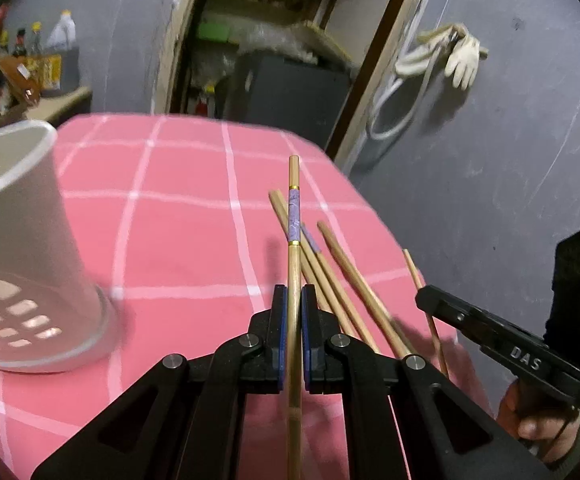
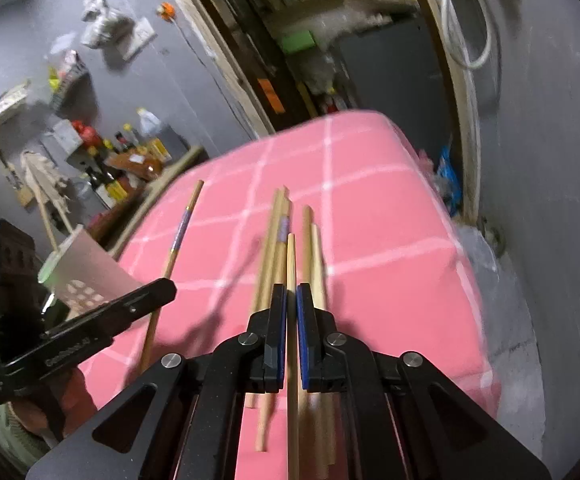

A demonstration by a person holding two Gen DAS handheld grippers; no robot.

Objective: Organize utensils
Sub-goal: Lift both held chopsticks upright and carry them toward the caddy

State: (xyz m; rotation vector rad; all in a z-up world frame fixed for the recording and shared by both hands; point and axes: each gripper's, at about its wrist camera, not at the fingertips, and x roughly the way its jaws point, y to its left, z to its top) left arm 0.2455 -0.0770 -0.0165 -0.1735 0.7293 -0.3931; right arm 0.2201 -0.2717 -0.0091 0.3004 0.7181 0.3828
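My left gripper [image 1: 294, 292] is shut on a wooden chopstick with a purple band [image 1: 293, 216] and holds it above the pink checked tablecloth [image 1: 177, 216]. A white perforated utensil cup [image 1: 21, 248] stands to its left with one stick inside. Several loose chopsticks [image 1: 342, 280] lie on the cloth to the right. My right gripper [image 2: 291, 290] is shut on a plain wooden chopstick [image 2: 291, 256], over the pile of chopsticks [image 2: 273, 240]. The left gripper's banded chopstick [image 2: 179, 232] and the cup [image 2: 85, 272] also show in the right wrist view.
The table's right edge [image 1: 410, 264] drops off close to the chopstick pile. A shelf with bottles [image 1: 29, 60] stands at the back left. A doorway with a dark cabinet [image 1: 290, 92] lies behind the table. Gloves and cable hang on the grey wall [image 1: 450, 56].
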